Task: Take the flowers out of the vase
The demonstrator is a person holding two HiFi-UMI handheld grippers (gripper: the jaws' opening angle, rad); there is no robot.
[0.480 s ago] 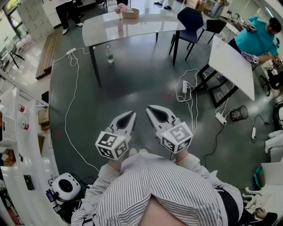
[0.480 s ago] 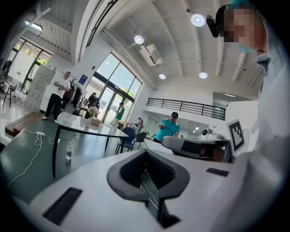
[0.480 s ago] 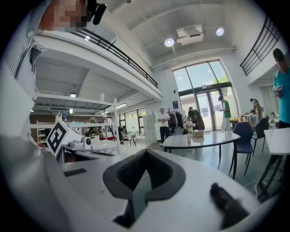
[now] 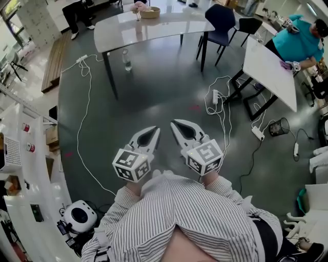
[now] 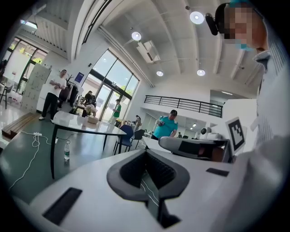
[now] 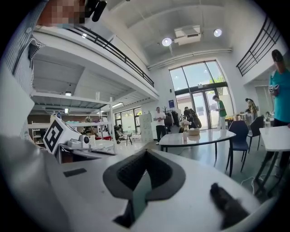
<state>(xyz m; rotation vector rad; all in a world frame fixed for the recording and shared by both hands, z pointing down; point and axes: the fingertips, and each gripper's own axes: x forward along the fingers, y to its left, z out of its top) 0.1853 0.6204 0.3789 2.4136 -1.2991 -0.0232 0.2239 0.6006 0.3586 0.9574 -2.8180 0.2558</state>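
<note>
A vase of pale pink flowers point(image 4: 138, 7) stands on a long grey table point(image 4: 154, 28) far across the room, beside a round basket point(image 4: 150, 13). The flowers point(image 5: 89, 109) show small in the left gripper view and, as flowers point(image 6: 184, 123), small in the right gripper view. My left gripper point(image 4: 154, 131) and right gripper point(image 4: 174, 124) are held side by side close to my chest, over bare floor and far short of the table. Both point toward it. The jaws of each meet at the tips, at the left gripper point(image 5: 146, 153) and the right gripper point(image 6: 146, 154), with nothing between them.
A water bottle point(image 4: 126, 61) stands on the floor by a table leg. Cables and power strips point(image 4: 215, 97) trail across the floor at right. A blue chair point(image 4: 221, 23), a white table point(image 4: 269, 71), a person in teal point(image 4: 302, 43), a wire bin point(image 4: 279, 128) and white shelving point(image 4: 20, 169) ring the room.
Both grippers keep the same pose, shut and side by side. The far table and the floor cables sit slightly higher in the head view than before.
</note>
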